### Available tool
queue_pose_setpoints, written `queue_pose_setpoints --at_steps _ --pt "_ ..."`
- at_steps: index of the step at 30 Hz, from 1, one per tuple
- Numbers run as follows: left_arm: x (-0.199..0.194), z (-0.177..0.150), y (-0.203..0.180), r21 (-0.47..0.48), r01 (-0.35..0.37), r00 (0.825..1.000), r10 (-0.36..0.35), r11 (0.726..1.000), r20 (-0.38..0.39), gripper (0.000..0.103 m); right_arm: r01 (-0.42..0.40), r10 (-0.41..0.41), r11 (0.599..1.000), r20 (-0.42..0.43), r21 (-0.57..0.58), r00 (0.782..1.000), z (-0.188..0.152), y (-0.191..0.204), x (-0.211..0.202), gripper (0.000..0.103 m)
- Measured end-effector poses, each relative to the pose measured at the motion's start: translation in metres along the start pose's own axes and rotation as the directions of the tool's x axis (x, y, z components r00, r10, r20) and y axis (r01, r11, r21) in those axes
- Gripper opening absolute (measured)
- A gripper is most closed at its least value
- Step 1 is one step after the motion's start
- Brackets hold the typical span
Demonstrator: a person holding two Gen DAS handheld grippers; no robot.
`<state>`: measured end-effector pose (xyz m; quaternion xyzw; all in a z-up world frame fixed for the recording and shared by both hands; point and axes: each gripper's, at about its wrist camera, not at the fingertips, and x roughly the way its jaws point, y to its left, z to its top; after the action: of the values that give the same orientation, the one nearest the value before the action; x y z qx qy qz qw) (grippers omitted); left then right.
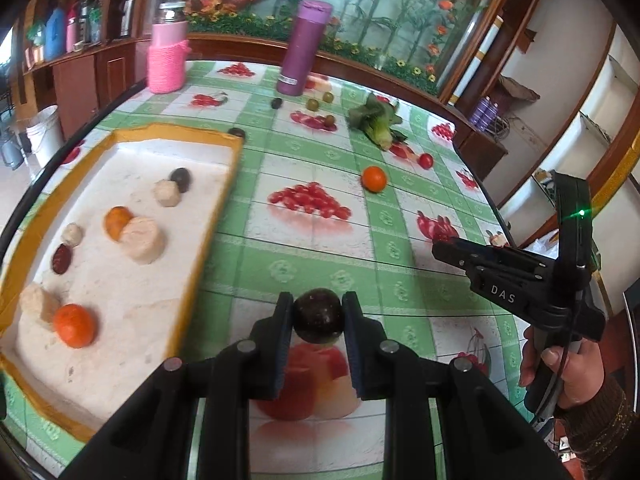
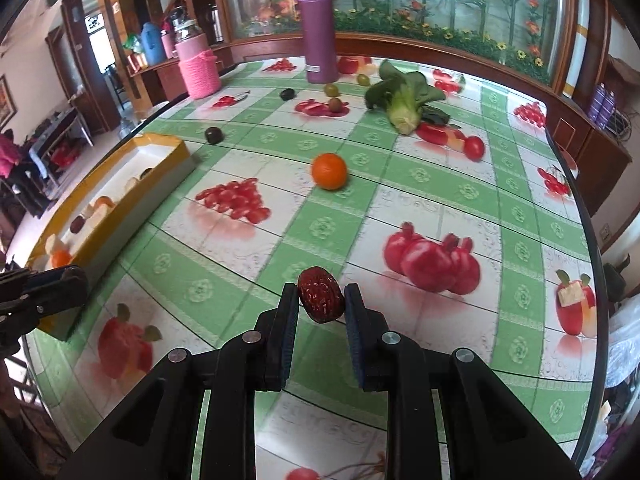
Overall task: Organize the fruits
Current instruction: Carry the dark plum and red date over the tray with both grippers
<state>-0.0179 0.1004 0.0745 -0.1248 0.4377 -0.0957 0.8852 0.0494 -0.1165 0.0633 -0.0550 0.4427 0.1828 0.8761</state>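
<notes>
Green-checked oilcloth printed with cherries and pomegranates is covering the table point(image 2: 424, 208), and a flower mural is running along the back wall. Both hands are loaded here! The left gripper point(image 1: 318, 316) is pinching a dark plum point(image 1: 319, 315) squarely between its pads, jaws nearly closed around it, and hanging above the cloth just to the right of the yellow-rimmed tray point(image 1: 208, 216). The right gripper point(image 2: 321, 300) is clamping a wrinkled red date point(image 2: 321, 294) at a tilt, jaws tight on it, and it is sitting further from the tray, out over the open cloth.

That tray is already collecting fruit: an orange point(image 1: 75, 325) near the front, a second orange point(image 1: 117, 222) further back, a date and a dark fruit among pale foam stubs. Out on the table, a loose orange point(image 2: 329, 171) is waiting in the middle, another dark plum point(image 2: 213, 135) is sitting by the tray's far corner, and small green fruits are clustering near the purple flask point(image 2: 319, 30) and the leafy vegetable point(image 2: 402, 100).

This looks like the carry stage, mid-task. The next move is calling for each gripper to travel over the yellow rim, find a free spot on the white bed, lower, and then let go; the left one is closest and looks set to go first.
</notes>
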Motion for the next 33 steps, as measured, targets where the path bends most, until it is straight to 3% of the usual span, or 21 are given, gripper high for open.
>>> queue_pose_setpoints --at_steps 14,22,33 --pt "-0.039 -0.021 0.097 -0.136 -0.172 0.984 0.177 0.976 0.024 0.027 -0.122 0.125 0.978 0.007 -0.172 0.992 0.056 0.104 0.024 0.022" --pt "-0.032 -0.029 0.119 -0.161 -0.186 0.982 0.186 0.969 -0.016 0.027 -0.178 0.181 0.949 -0.011 -0.259 0.983 0.092 0.159 0.045 0.022" --pt "-0.010 -0.026 0.116 -0.097 -0.192 0.981 0.187 0.976 -0.058 0.027 -0.233 0.213 0.915 -0.093 -0.329 0.972 0.127 0.210 0.100 0.022"
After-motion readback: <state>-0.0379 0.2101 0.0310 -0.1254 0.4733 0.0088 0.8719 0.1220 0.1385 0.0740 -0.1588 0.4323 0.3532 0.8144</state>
